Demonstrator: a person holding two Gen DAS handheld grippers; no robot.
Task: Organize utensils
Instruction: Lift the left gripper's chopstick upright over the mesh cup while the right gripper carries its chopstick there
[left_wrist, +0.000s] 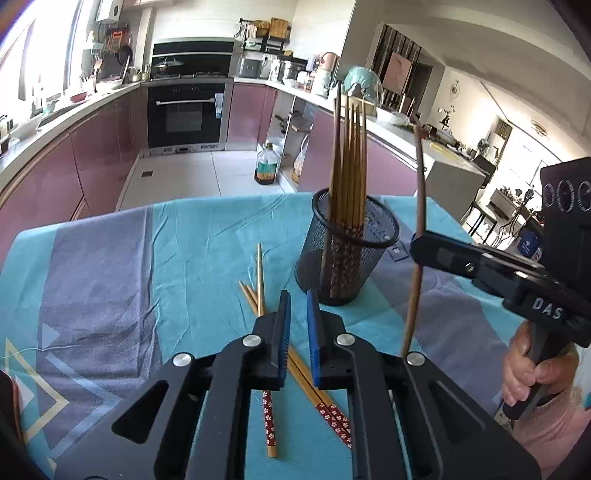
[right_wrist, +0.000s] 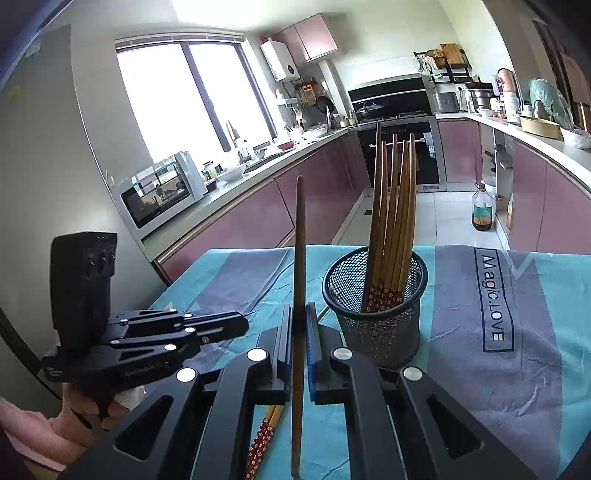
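Observation:
A black mesh cup (left_wrist: 347, 251) stands on the table and holds several bamboo chopsticks (left_wrist: 349, 162) upright; it also shows in the right wrist view (right_wrist: 376, 314). Three loose chopsticks (left_wrist: 260, 280) with red flowered ends lie on the cloth under my left gripper (left_wrist: 298, 314), whose jaws stand slightly apart with nothing between them. My right gripper (right_wrist: 299, 325) is shut on a dark brown chopstick (right_wrist: 300, 258), held upright just left of the cup. In the left wrist view the same chopstick (left_wrist: 419, 206) is right of the cup.
The table is covered by a teal and grey cloth (left_wrist: 110, 266) with printed lettering (right_wrist: 495, 295). Beyond the table's far edge are kitchen counters, an oven (left_wrist: 186, 114) and a bottle on the floor (left_wrist: 266, 166).

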